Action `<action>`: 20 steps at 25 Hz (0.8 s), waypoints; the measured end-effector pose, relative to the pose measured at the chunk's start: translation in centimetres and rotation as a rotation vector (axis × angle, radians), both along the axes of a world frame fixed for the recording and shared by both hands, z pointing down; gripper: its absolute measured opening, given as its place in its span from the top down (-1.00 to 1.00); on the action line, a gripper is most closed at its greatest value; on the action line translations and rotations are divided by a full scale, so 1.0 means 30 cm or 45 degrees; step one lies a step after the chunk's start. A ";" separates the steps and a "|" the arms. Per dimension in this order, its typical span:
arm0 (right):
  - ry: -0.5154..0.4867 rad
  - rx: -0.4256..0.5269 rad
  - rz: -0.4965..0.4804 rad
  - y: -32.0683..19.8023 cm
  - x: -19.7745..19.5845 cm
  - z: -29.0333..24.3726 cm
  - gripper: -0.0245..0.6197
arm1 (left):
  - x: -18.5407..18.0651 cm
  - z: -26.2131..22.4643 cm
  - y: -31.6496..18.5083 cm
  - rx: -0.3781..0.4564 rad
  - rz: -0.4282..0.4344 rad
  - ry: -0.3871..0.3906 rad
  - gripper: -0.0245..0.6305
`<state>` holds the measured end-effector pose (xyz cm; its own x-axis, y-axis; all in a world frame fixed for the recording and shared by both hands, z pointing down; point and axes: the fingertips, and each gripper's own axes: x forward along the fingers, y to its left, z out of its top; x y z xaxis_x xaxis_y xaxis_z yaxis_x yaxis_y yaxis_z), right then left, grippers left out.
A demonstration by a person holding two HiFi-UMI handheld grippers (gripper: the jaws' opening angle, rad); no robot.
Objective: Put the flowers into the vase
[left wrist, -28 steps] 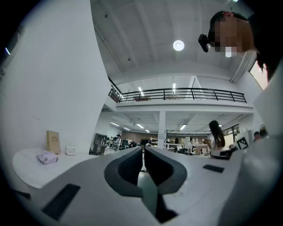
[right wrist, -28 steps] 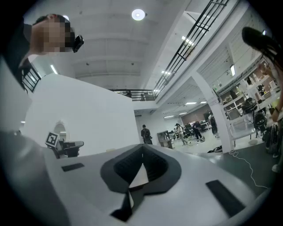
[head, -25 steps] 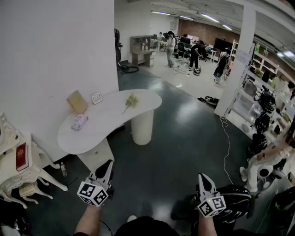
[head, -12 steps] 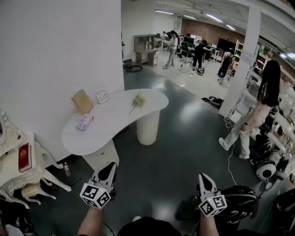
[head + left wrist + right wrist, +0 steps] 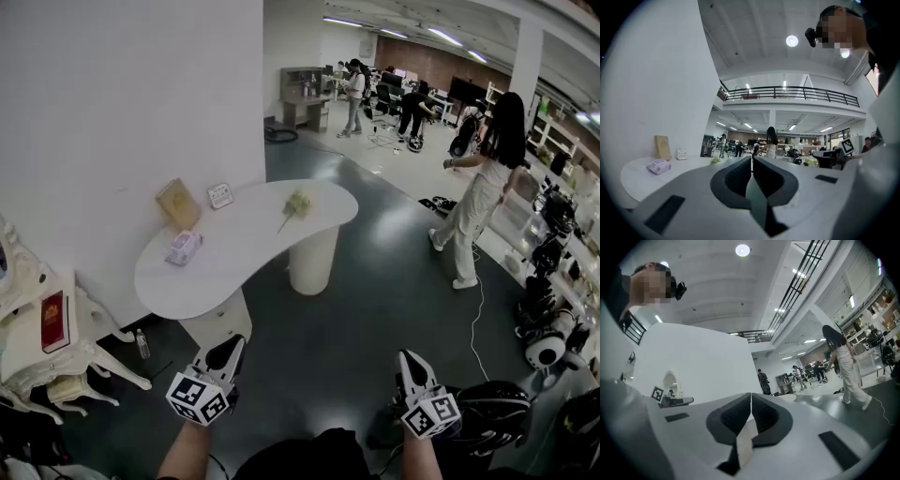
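A pale yellow-green flower (image 5: 297, 203) lies on the far part of the white curved table (image 5: 244, 258); in the left gripper view the flower (image 5: 715, 161) is a small shape on the tabletop (image 5: 635, 176). I see no vase in any view. My left gripper (image 5: 232, 345) is low in the head view, short of the table's near end, with its jaws together and nothing between them (image 5: 752, 158). My right gripper (image 5: 409, 358) is over the dark floor to the right, also shut and empty (image 5: 751, 394). Both point level.
On the table stand a tan card (image 5: 178, 203) and a small sign (image 5: 220, 195), with a pink pack (image 5: 184, 247) nearer. White ornate furniture (image 5: 37, 347) is at the left. A person (image 5: 478, 187) walks right of the table. A black object (image 5: 492, 412) lies by my right gripper.
The table has drawn nearer and shifted right in the head view. A person in white has walked in from the right. Both grippers stay shut.
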<state>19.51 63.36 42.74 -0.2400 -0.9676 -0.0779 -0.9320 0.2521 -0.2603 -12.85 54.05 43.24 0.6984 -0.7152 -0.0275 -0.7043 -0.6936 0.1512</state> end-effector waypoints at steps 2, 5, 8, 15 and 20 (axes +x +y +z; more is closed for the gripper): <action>-0.008 -0.018 -0.011 -0.022 -0.007 0.016 0.85 | -0.004 0.004 -0.021 -0.004 0.006 0.005 0.86; -0.018 -0.030 -0.020 -0.067 0.008 0.030 0.85 | 0.004 -0.011 -0.056 -0.013 0.000 -0.009 0.86; -0.034 -0.008 -0.016 -0.148 0.036 0.025 0.85 | 0.015 -0.036 -0.113 -0.021 -0.031 -0.020 0.86; -0.049 0.019 -0.076 -0.395 0.133 0.006 0.85 | 0.062 -0.026 -0.298 0.001 -0.109 0.000 0.86; -0.055 0.052 -0.122 -0.582 0.252 -0.041 0.85 | 0.166 -0.071 -0.449 0.014 -0.160 0.022 0.86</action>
<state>27.07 45.88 41.51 -0.3266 -0.9363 -0.1288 -0.8913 0.3505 -0.2876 -7.86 40.59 41.11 0.6028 -0.7965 -0.0471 -0.7831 -0.6019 0.1565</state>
